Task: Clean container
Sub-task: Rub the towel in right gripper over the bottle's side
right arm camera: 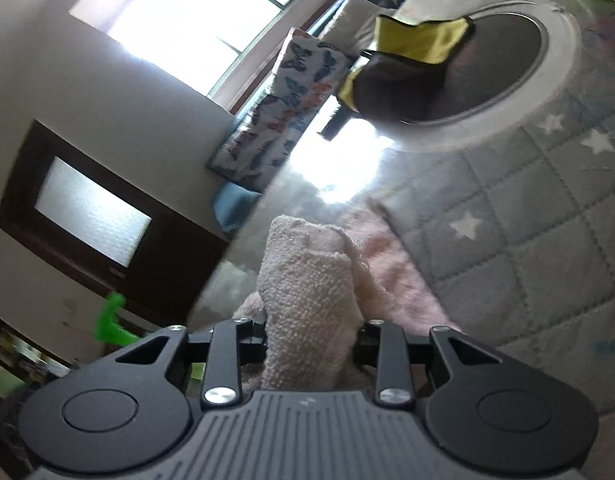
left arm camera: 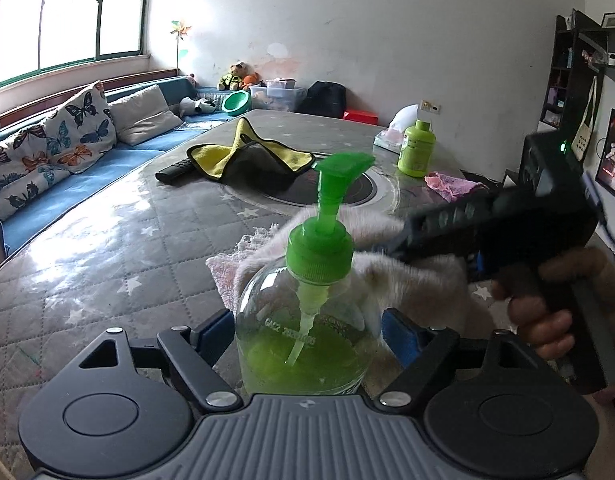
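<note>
A clear pump bottle (left arm camera: 307, 332) with a green pump top and green liquid in its lower part stands upright between my left gripper's blue pads (left arm camera: 215, 328). My left gripper (left arm camera: 307, 334) is shut on the bottle. My right gripper (right arm camera: 309, 338) is shut on a pale pink towel (right arm camera: 307, 288). In the left wrist view the right gripper (left arm camera: 395, 242) comes in from the right and presses the towel (left arm camera: 411, 276) against the bottle's far shoulder. The bottle's green pump (right arm camera: 111, 322) shows blurred at the lower left of the right wrist view.
The round table has a grey quilted star cover (left arm camera: 107, 264) and a dark round inset (left arm camera: 347, 188). On it lie a yellow and black cloth (left arm camera: 251, 156), a black remote (left arm camera: 175, 170), a green bottle (left arm camera: 417, 148), a pink cloth (left arm camera: 453, 186) and tissues (left arm camera: 391, 136). A blue sofa (left arm camera: 67, 184) lies left.
</note>
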`<state>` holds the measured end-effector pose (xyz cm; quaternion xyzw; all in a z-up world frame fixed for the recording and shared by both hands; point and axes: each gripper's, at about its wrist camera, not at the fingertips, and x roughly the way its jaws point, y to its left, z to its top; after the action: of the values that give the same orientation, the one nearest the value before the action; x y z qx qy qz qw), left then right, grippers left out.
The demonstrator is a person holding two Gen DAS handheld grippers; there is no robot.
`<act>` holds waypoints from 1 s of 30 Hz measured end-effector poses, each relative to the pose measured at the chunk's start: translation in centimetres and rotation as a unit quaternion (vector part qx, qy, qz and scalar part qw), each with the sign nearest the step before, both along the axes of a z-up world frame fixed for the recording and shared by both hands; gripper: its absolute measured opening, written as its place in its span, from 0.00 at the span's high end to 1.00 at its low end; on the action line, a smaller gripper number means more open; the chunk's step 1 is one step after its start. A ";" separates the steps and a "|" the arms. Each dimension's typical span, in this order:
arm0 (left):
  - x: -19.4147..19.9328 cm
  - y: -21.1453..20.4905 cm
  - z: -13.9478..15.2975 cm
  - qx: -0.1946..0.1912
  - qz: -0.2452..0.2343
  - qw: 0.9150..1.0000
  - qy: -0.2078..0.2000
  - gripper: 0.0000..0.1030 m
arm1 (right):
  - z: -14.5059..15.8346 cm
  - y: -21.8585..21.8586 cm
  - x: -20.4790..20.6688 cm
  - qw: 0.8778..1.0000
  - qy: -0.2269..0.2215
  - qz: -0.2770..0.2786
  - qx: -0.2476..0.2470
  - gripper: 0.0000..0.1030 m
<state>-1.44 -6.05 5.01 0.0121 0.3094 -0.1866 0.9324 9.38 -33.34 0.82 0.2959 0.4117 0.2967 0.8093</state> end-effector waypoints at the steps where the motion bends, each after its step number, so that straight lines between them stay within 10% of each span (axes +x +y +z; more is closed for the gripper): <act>1: -0.1 -0.2 0.0 0.002 0.007 1.000 0.001 0.18 | -0.3 0.1 0.0 1.000 0.002 0.001 -0.012 0.71; 10: -0.8 -1.3 -0.3 0.020 0.057 0.998 0.007 0.16 | -0.3 1.0 -2.1 0.996 -0.028 0.013 -0.083 0.71; 21: -1.3 0.3 -0.6 0.020 -0.046 0.999 -0.013 0.20 | 3.9 -0.2 -1.8 0.998 -0.051 0.021 0.032 0.71; 30: -1.3 -0.1 -1.3 0.015 -0.049 0.999 -0.017 0.18 | 1.1 -0.2 -0.5 1.000 -0.014 0.002 0.016 0.71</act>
<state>-2.73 -6.14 3.73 0.0447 0.2954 -0.2274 0.9269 8.89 -33.52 1.90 0.3039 0.3962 0.3094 0.8093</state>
